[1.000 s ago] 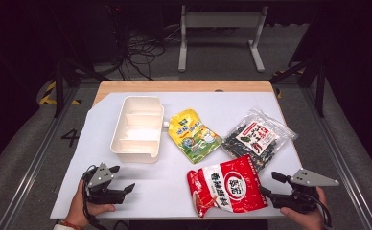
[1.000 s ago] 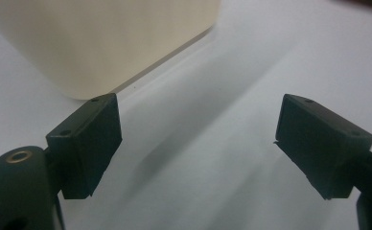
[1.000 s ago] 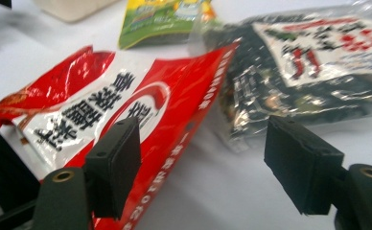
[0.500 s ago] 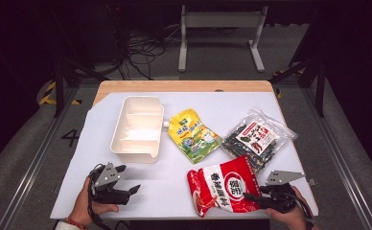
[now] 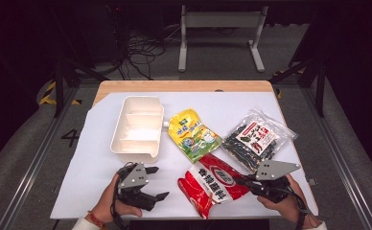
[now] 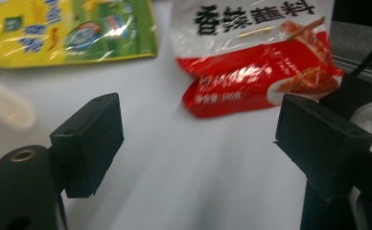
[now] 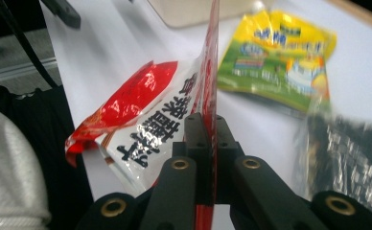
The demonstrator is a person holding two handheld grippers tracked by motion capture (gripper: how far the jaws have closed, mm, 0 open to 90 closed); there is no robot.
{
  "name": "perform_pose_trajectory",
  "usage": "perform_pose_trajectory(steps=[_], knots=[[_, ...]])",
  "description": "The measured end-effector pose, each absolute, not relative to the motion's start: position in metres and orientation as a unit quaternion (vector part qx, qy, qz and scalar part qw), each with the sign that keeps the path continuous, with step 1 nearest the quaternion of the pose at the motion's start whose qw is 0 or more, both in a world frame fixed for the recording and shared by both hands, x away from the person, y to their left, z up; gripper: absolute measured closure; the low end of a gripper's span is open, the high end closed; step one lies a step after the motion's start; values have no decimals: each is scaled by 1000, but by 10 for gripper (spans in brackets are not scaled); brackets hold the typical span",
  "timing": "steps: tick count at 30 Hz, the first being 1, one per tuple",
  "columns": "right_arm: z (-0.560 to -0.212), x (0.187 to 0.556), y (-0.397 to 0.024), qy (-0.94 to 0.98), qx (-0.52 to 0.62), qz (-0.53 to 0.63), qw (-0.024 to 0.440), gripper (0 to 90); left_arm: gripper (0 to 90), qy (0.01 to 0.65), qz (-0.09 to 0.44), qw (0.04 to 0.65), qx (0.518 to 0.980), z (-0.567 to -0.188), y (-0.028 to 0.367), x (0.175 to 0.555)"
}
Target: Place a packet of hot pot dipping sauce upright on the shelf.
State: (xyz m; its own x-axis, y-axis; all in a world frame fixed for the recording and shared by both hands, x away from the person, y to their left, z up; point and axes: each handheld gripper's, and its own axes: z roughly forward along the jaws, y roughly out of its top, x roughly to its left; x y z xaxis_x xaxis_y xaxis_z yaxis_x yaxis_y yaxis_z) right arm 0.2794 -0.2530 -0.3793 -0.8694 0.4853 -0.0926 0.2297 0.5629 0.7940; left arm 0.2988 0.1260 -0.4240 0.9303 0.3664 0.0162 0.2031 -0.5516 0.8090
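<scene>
Red pouch (image 5: 213,184) now lifted by right tongs (image 5: 245,182); tray (image 5: 138,125) empty

Each hand carries a black gripper topped by a grey three-cornered plate dotted with small dark holes. The left gripper (image 5: 148,183) has two blocky matt-black jaws with squared pads; a brass-coloured ringed screw hole sits at about 8 o'clock in the left gripper view. The right gripper (image 7: 208,127) shows four such brass rings along its rounded black arms. Black cables trail from both. A reddish band, perhaps a bracelet, circles the left wrist; white sleeves edge both forearms.
</scene>
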Motion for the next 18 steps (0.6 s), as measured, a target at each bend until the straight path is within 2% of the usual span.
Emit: perform_pose_trajectory(steps=[5,12,13,16,18], knots=[[-365,283,-233,868,176,430,174,900,176,145,99,424,888,-416,100,311],[-354,282,-219,853,139,464,195,900,181,143,52,456,877,-415,87,326],[-352,281,-216,848,132,475,197,900,193,132,34,466,874,-417,85,327],[-350,280,-213,843,128,483,198,900,220,126,24,468,874,-419,81,328],[-349,279,-209,840,122,488,203,900,288,126,18,476,870,-419,77,330]])
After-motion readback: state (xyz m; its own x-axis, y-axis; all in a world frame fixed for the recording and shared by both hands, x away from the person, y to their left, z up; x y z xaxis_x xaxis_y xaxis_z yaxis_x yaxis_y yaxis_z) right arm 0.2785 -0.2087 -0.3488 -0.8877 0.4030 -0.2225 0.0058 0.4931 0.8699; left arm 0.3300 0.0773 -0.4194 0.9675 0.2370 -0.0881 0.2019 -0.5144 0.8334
